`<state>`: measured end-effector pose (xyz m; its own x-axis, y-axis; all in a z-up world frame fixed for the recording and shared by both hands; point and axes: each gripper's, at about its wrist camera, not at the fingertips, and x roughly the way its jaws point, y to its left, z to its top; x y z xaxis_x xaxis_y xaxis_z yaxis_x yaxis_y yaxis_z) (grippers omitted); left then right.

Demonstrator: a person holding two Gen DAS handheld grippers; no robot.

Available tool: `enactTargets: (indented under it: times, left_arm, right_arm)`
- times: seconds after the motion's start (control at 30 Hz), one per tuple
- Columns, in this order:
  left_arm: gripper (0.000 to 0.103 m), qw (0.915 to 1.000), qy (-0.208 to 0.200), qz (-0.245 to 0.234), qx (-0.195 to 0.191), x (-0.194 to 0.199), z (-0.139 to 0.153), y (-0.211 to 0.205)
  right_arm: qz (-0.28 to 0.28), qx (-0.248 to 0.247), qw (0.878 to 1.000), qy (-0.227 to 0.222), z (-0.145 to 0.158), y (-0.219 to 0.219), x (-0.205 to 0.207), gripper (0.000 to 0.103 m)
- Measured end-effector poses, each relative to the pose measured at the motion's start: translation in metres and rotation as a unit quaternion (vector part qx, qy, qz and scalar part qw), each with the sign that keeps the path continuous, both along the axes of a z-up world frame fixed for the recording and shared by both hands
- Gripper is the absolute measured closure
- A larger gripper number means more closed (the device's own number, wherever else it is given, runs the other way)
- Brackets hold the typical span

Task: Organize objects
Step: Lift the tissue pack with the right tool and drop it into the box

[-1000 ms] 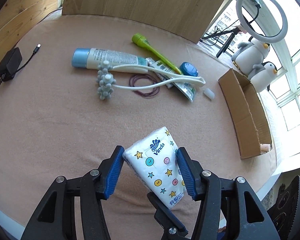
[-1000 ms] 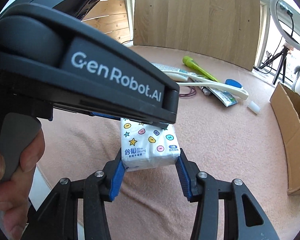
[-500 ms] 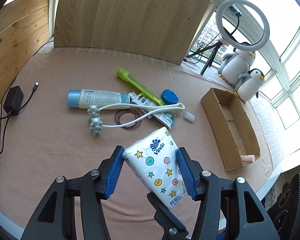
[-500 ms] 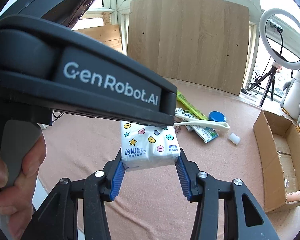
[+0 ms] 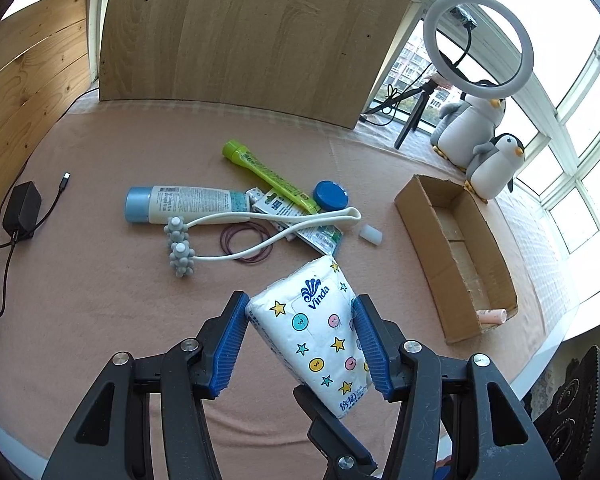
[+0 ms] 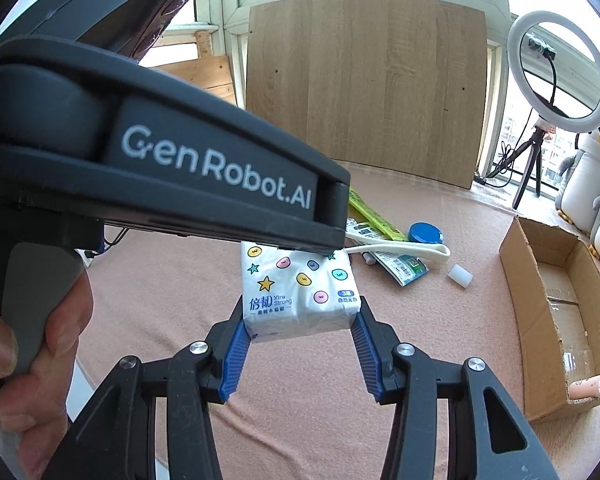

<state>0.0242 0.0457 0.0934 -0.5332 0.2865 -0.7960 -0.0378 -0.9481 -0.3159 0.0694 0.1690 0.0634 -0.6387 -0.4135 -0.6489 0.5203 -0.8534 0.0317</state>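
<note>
A white tissue pack (image 5: 320, 328) with stars and dots is held off the pink mat by both grippers. My left gripper (image 5: 300, 340) is shut on its sides. My right gripper (image 6: 300, 332) is shut on the pack's near end (image 6: 300, 292); the left gripper's black body (image 6: 180, 152) fills the upper left of the right wrist view. On the mat lie a blue-capped tube (image 5: 180, 204), a green stick (image 5: 268, 176), a blue lid (image 5: 331, 195), a white massager (image 5: 236, 236), rubber bands (image 5: 246, 242), a packet (image 5: 308, 228) and a small white cap (image 5: 370, 235).
An open cardboard box (image 5: 456, 256) lies at the right with a pink tube (image 5: 492, 315) in its near end; it also shows in the right wrist view (image 6: 560, 312). Plush penguins (image 5: 480, 140) and a ring light (image 5: 478, 40) stand behind it. A charger and cable (image 5: 20, 208) lie left.
Both grippers have risen with the tissue pack, so the mat and the objects on it look farther away. The grip on the pack has not changed.
</note>
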Motion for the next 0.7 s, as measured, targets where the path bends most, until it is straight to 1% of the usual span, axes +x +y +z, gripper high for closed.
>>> enactTargets:
  times: [0.2, 0.37, 0.53, 0.7]
  left_arm:
    - [0.046, 0.9999, 0.001, -0.011, -0.001, -0.006, 0.002, 0.010]
    - [0.046, 0.9993, 0.002, -0.037, -0.003, -0.016, 0.006, 0.034]
    - [0.046, 0.9966, 0.004, -0.082, -0.004, -0.032, 0.009, 0.078]
    - [0.047, 0.9904, 0.004, -0.138, -0.003, -0.048, 0.011, 0.135]
  right_arm:
    - [-0.009, -0.005, 1.000, -0.001, 0.001, 0.006, -0.002, 0.059]
    - [-0.030, -0.011, 0.999, 0.001, 0.002, 0.021, -0.007, 0.059]
    - [-0.070, -0.015, 0.997, 0.004, 0.005, 0.049, -0.015, 0.059]
    - [-0.123, -0.016, 0.992, 0.008, 0.007, 0.088, -0.019, 0.059]
